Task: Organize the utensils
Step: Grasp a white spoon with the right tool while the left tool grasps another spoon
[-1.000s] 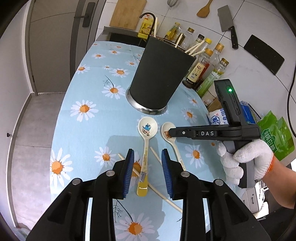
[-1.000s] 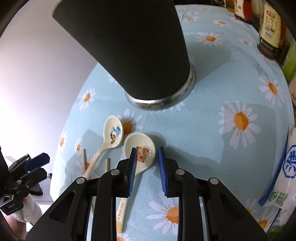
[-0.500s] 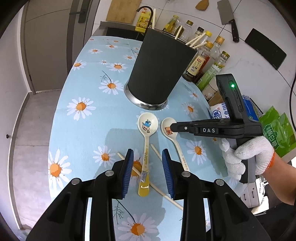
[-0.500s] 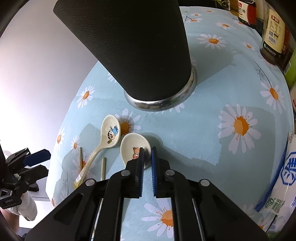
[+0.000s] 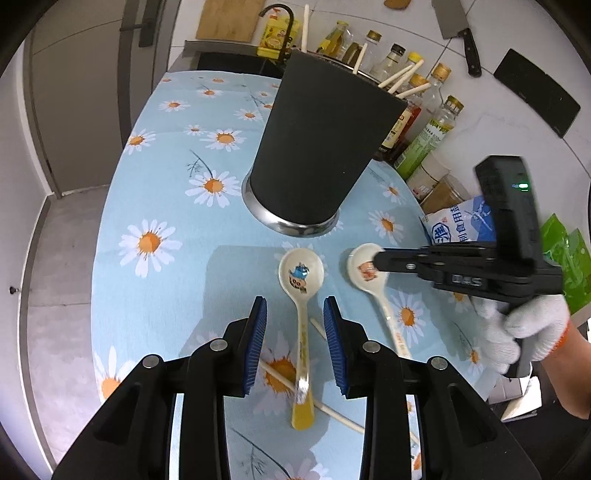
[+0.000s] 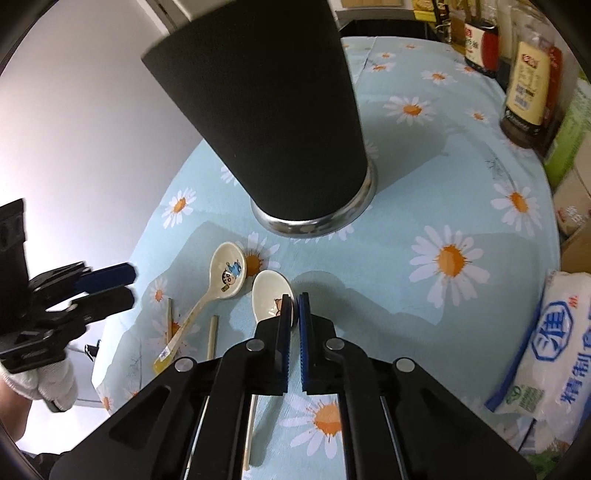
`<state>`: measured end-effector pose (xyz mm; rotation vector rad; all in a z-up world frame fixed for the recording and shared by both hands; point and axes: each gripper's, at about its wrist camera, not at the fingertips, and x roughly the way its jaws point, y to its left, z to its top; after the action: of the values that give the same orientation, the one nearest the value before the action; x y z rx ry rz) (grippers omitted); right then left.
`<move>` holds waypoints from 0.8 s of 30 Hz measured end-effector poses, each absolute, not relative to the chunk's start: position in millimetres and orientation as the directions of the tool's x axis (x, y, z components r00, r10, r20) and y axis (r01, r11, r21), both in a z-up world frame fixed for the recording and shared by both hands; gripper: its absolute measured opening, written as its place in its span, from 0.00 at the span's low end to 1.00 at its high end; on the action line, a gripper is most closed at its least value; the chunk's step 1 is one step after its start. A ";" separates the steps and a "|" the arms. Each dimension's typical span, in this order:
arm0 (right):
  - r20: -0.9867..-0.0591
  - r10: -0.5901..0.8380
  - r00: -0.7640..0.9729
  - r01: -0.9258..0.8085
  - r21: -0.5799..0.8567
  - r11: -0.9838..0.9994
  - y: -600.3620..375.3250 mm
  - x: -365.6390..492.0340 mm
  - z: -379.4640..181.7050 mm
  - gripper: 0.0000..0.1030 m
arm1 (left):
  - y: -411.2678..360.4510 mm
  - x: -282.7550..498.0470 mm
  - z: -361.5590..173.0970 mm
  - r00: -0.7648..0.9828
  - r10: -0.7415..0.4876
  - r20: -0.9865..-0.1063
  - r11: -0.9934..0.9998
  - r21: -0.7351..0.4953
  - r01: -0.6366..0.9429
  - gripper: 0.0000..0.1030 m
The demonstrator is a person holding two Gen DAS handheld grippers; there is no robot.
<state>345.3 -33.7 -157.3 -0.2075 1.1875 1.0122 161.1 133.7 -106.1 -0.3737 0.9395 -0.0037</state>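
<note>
A tall black utensil holder [image 5: 317,147] [image 6: 280,122] stands mid-table with chopsticks [image 5: 402,75] sticking out of it. In front of it lie two cream ceramic spoons. My right gripper [image 6: 294,306] [image 5: 380,260] is shut on the bowl rim of the pig-print spoon [image 6: 267,295] [image 5: 364,271]. My left gripper [image 5: 295,332] [image 6: 125,286] is open and hovers astride the handle of the blue-cartoon spoon [image 5: 301,273] [image 6: 229,275] without touching it. Loose chopsticks [image 5: 332,410] [image 6: 212,336] lie on the daisy tablecloth under the spoon handles.
Sauce bottles [image 5: 432,125] [image 6: 524,96] line the back right edge. A blue-and-white salt bag [image 5: 461,221] [image 6: 546,347] and a green packet [image 5: 569,254] sit to the right. A cleaver [image 5: 458,33] hangs on the tiled wall. The table's left edge drops to the floor.
The right gripper has closed from a narrow gap onto the pig spoon's bowl rim and risen slightly. The left gripper has drifted a little, still open over the other spoon's handle.
</note>
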 end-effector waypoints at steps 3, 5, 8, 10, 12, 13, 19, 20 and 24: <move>-0.834 0.551 0.033 -0.736 0.353 0.578 -42.5 343.0 -148.0 0.05 | 135.6 171.8 -110.6 0.579 -0.176 -0.796 0.943 -0.305 -0.133 0.30; -0.828 0.558 0.048 -0.732 0.351 0.584 -46.1 341.2 -142.0 0.05 | 137.4 178.9 -114.0 0.570 -0.178 -0.802 0.949 -0.294 -0.117 0.30; -0.823 0.562 0.086 -0.727 0.334 0.600 -52.3 337.2 -130.6 0.05 | 141.0 188.7 -118.3 0.556 -0.188 -0.810 0.954 -0.286 -0.094 0.30; -0.816 0.569 0.104 -0.721 0.333 0.608 -57.1 334.5 -122.0 0.05 | 142.5 195.4 -121.2 0.544 -0.197 -0.816 0.957 -0.279 -0.073 0.30; -0.808 0.575 0.127 -0.712 0.330 0.620 -64.4 330.4 -112.3 0.05 | 143.2 201.9 -124.0 0.531 -0.203 -0.823 0.961 -0.272 -0.055 0.30; -0.805 0.578 0.136 -0.706 0.330 0.626 -64.2 329.8 -110.0 0.05 | 144.6 206.6 -126.8 0.518 -0.213 -0.828 0.960 -0.276 -0.048 0.30; -0.788 0.586 0.191 -0.664 0.336 0.668 -82.2 320.2 -93.8 0.05 | 150.8 225.8 -141.4 0.470 -0.267 -0.841 0.947 -0.321 -0.036 0.30; -0.786 0.585 0.198 -0.657 0.336 0.674 -83.3 318.6 -92.5 0.05 | 151.2 227.9 -143.0 0.466 -0.272 -0.842 0.945 -0.324 -0.033 0.30; -0.783 0.579 0.227 -0.625 0.339 0.703 -93.5 311.6 -86.3 0.05 | 151.3 236.6 -152.9 0.426 -0.291 -0.857 0.946 -0.323 -0.003 0.30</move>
<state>311.6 -93.5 -86.3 -0.0502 1.0551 0.8299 236.6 151.3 -152.9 -0.2948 1.1207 -0.1833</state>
